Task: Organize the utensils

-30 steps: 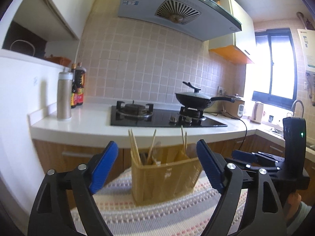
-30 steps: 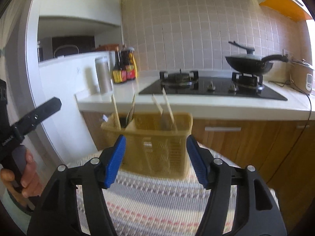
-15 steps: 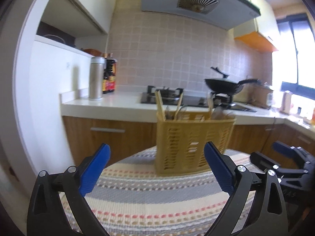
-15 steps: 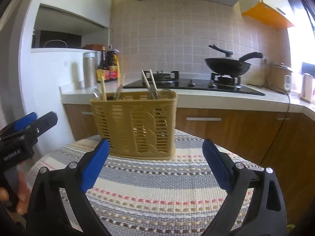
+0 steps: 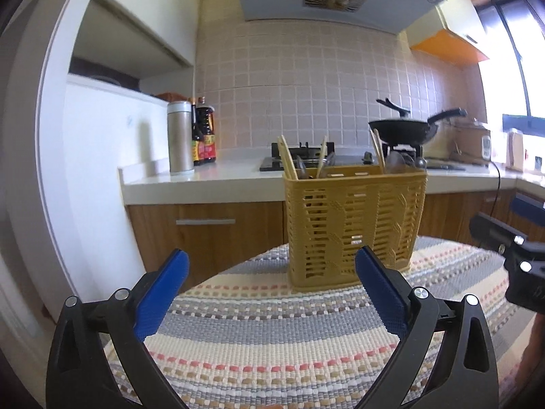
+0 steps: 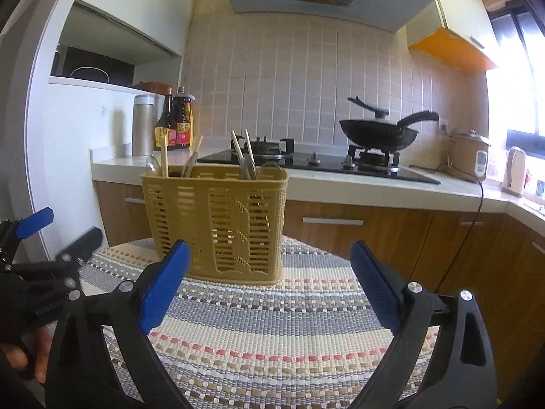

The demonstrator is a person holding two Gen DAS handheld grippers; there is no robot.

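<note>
While both grippers hang low over the round table's striped woven mat (image 5: 272,334), we see the yellow slotted utensil basket (image 5: 354,225) standing upright on the mat's far side, ahead of us in both wrist views. Wooden chopsticks (image 5: 287,162) and the rounded ends of metal spoons (image 6: 250,168) stick up from its compartments; we cannot tell exactly which piece sits in which section.

Our left gripper (image 5: 272,293) has its blue pads spread wide, the jaws having just been opening, with nothing between them but bare mat; the basket sits beyond the fingertips, untouched. Our right gripper (image 6: 269,283) is likewise spread wide with its jaws just having opened, and it grips nothing; the basket stands just past its left pad, apart from it.

From the right wrist view we catch the other gripper at the left edge, with a person's hand (image 6: 20,358) wrapped on its handle.

Behind the table runs a white countertop (image 6: 340,184) with a gas hob (image 6: 323,165), a black wok (image 6: 378,134) on the right burner, a steel flask (image 5: 180,136) and dark sauce bottles (image 6: 177,122) at the left end.
</note>
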